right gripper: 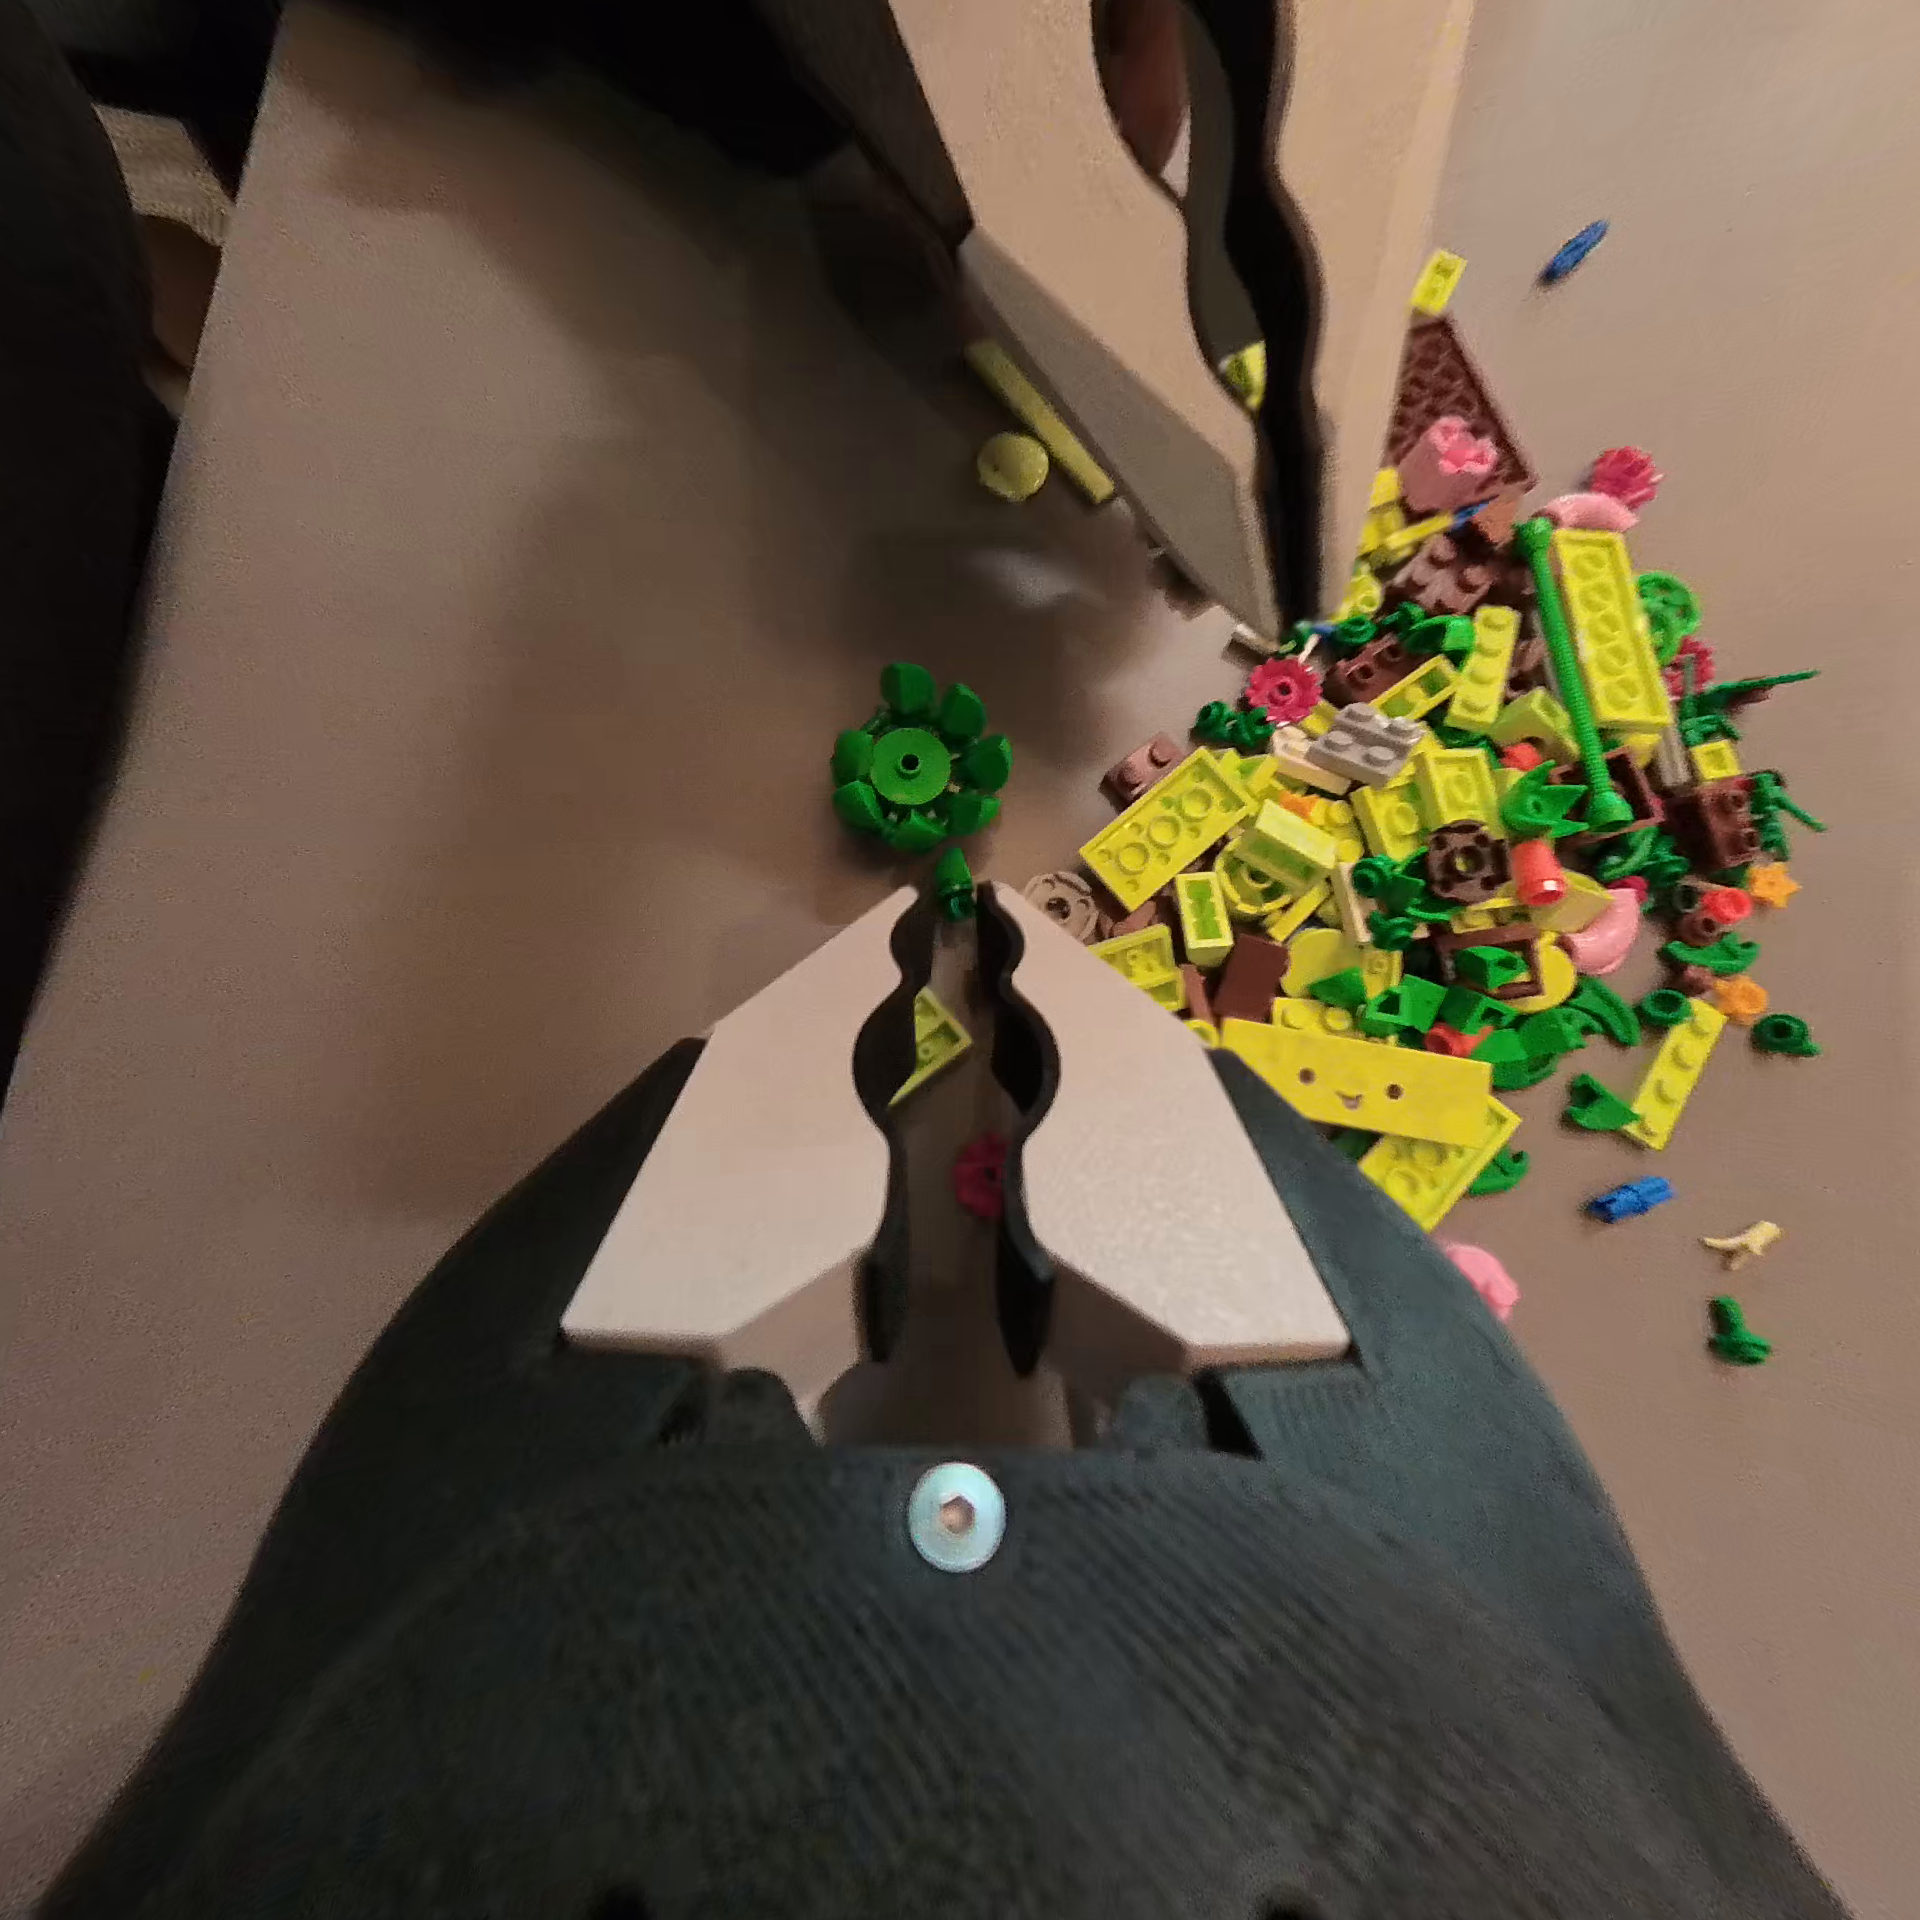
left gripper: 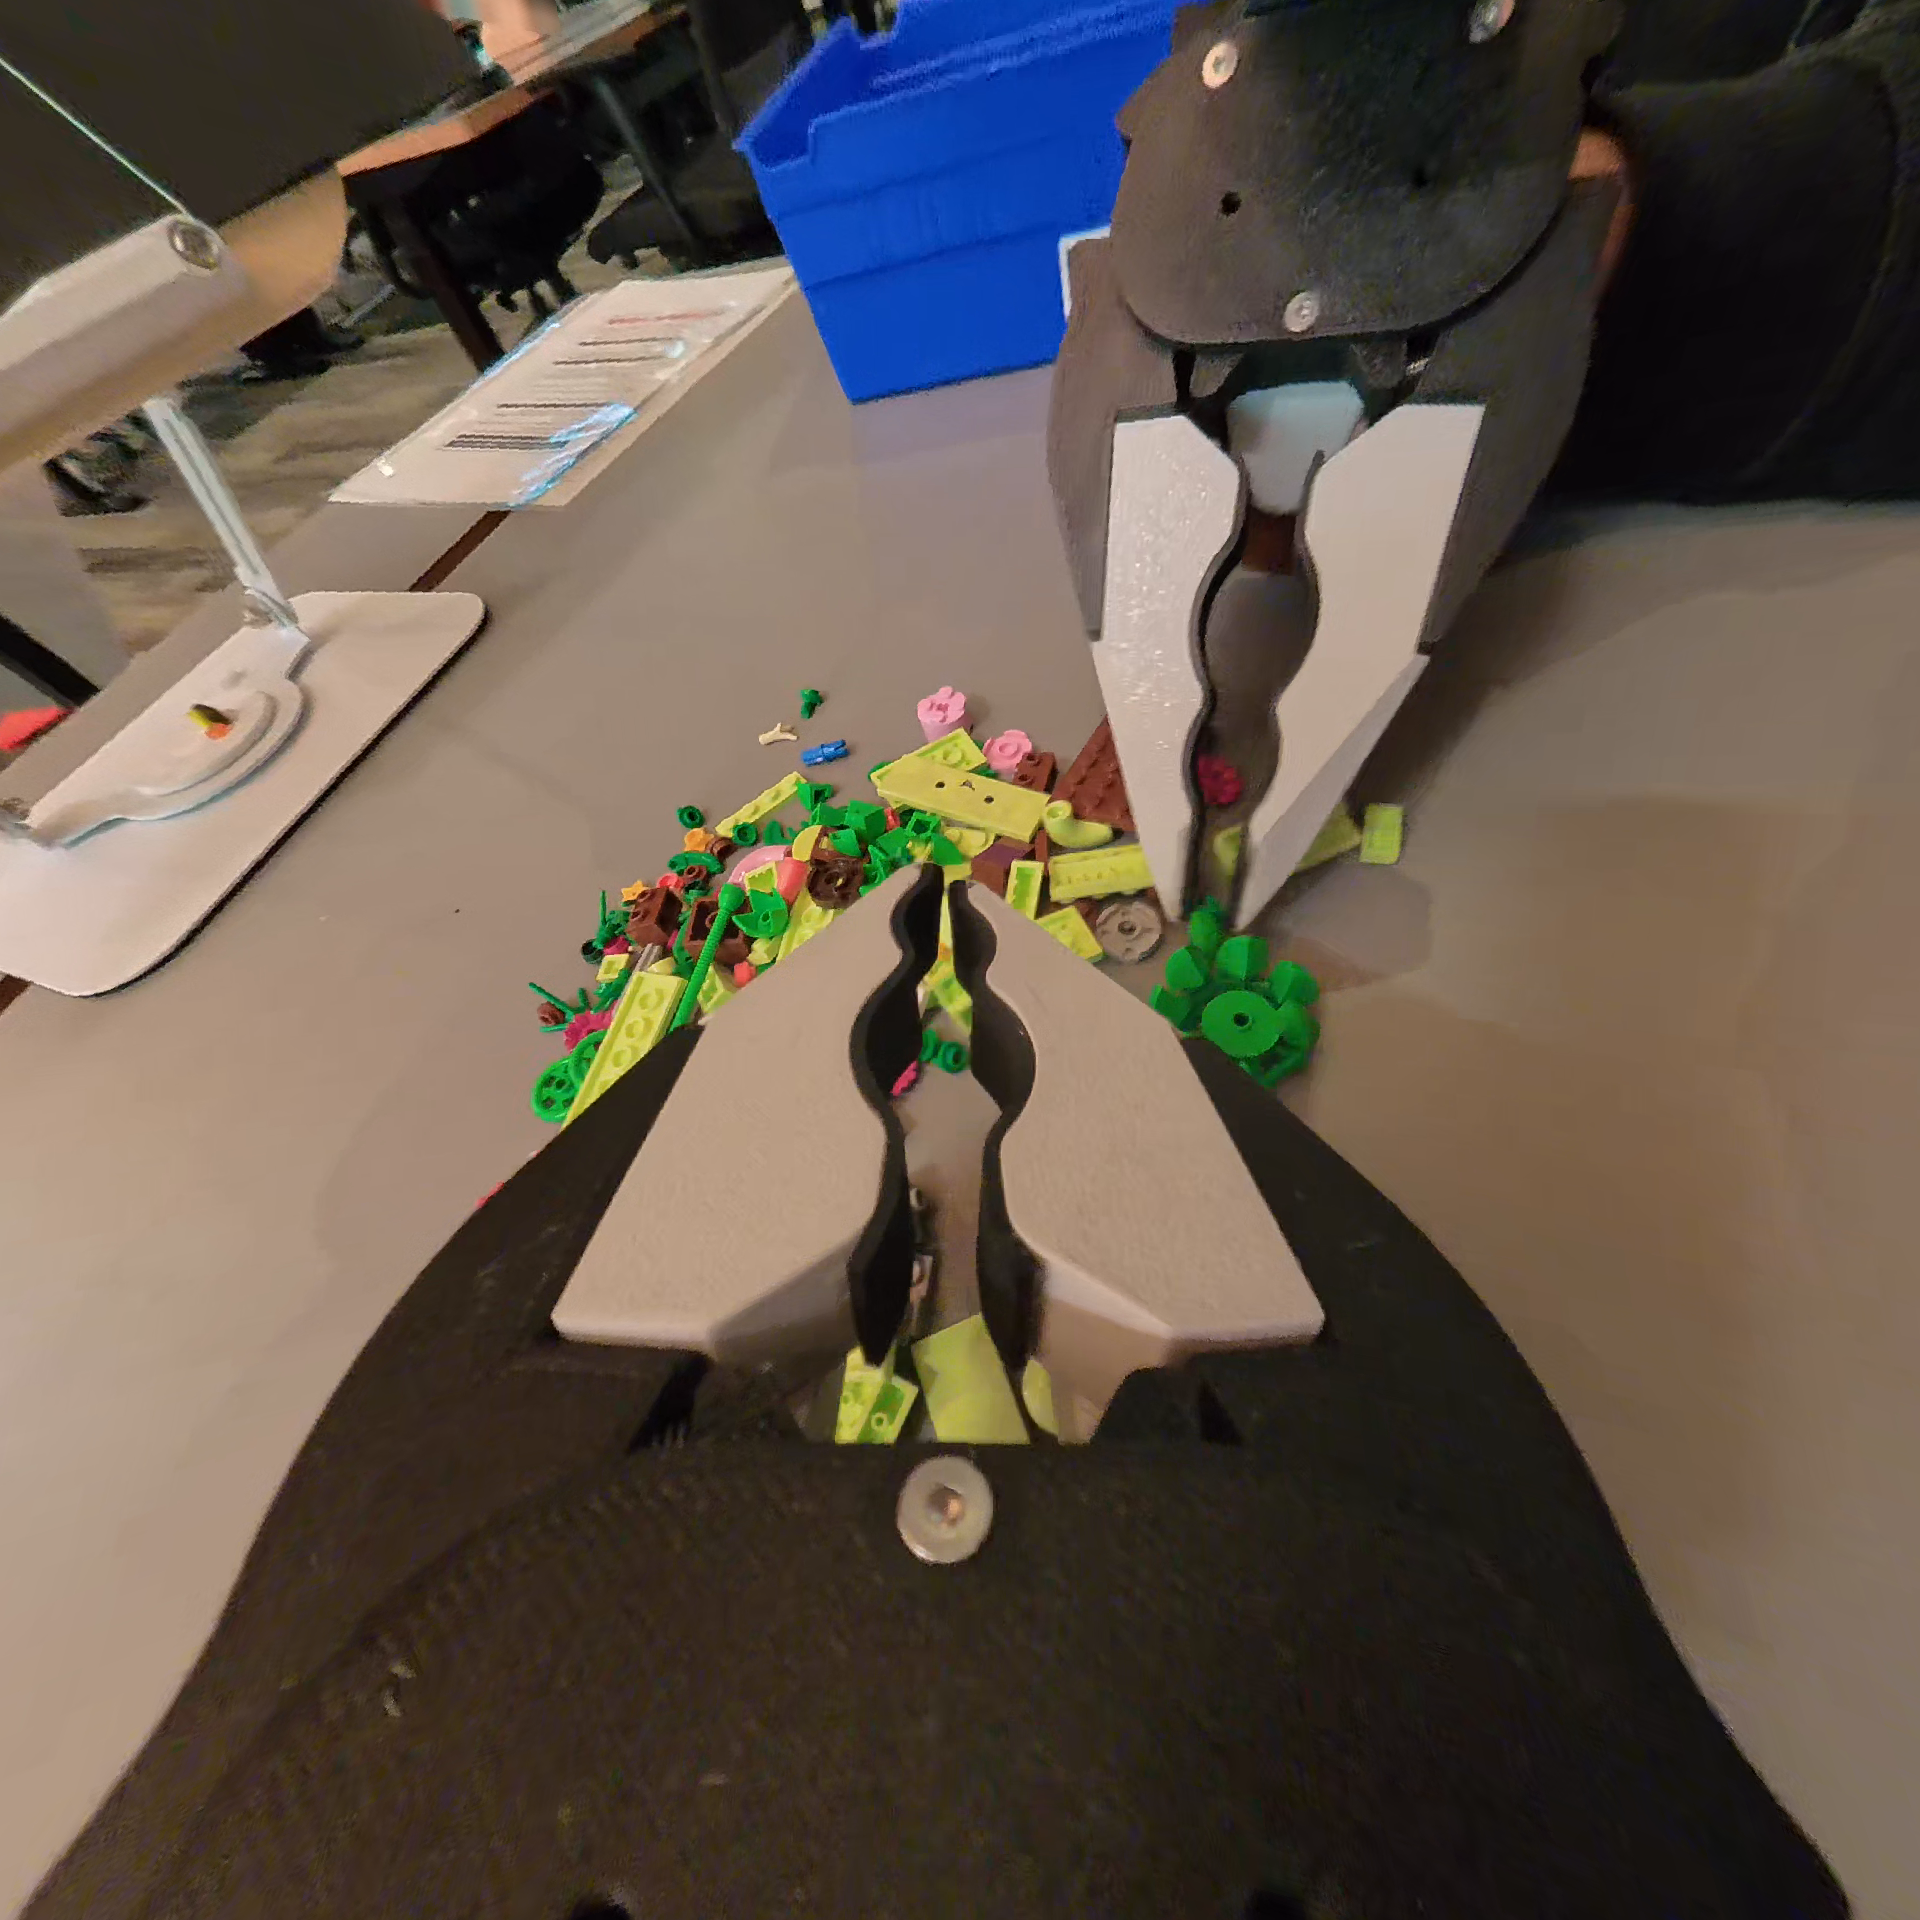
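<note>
You're looking at a matt, smooth grey table [left gripper: 520,1195] carrying glossy plastic bricks [right gripper: 1382,894]. The left gripper [left gripper: 943,883] is showing rough, grainy printed plastic with a shiny metal screw [left gripper: 943,1509]. The blue bin [left gripper: 935,208] is reading as smooth plastic.

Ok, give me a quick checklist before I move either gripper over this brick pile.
1. Left gripper empty: ok, jaws nearly together, nothing seen pinched.
2. Right gripper gripping the small green piece: cannot tell, it sits right at the tips.
3. Green round piece separate from the brick pile: ok, alone on the table.
4. Grippers apart: ok, a gap shows between them.
5. Blue bin out of the way: ok, behind the pile.
</note>
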Available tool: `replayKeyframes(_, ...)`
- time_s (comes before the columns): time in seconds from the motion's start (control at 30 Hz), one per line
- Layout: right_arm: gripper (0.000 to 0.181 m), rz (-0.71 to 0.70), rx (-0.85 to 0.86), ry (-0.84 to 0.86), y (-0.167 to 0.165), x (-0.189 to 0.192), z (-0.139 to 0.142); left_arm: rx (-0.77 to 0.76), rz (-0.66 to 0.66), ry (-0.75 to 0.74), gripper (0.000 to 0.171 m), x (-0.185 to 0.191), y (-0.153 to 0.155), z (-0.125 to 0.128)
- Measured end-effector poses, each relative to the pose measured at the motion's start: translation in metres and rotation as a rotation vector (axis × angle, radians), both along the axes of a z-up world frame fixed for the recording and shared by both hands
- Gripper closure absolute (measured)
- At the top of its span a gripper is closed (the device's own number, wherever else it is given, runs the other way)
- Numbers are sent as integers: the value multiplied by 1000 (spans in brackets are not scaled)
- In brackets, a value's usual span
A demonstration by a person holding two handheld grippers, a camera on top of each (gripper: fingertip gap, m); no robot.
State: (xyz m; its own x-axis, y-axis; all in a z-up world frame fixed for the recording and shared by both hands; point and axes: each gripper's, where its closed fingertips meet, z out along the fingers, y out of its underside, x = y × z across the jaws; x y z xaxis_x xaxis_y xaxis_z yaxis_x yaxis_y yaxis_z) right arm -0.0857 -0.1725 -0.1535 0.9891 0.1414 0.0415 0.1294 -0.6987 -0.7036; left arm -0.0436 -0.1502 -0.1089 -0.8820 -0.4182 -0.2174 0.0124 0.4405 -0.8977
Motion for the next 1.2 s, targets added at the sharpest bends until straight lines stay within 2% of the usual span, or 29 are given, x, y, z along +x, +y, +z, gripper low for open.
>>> replayKeyframes(0.1,177,-60,84,-49,1,15,17,-117,-48,83,165,-6,-3,11)
replayKeyframes(0.2,176,-106,210,-154,3,29,41,-285,-133,235,161,-17,-8,26)
replayKeyframes(0.37,177,-98,412,-250,10,22,80,-478,-239,484,141,-28,-12,40)
replayKeyframes(0.43,177,-93,430,-284,12,19,85,-504,-257,518,142,-30,-13,41)
replayKeyframes(0.73,177,-69,452,-327,18,11,87,-528,-302,550,171,-36,-16,44)
replayKeyframes(0.9,178,-54,501,-318,16,8,95,-603,-339,632,171,-38,-15,51)
replayKeyframes(1.07,178,-65,501,-353,17,9,95,-623,-340,644,171,-37,-13,52)
replayKeyframes(1.2,178,-92,507,-417,17,13,99,-629,-352,683,152,-38,-15,50)
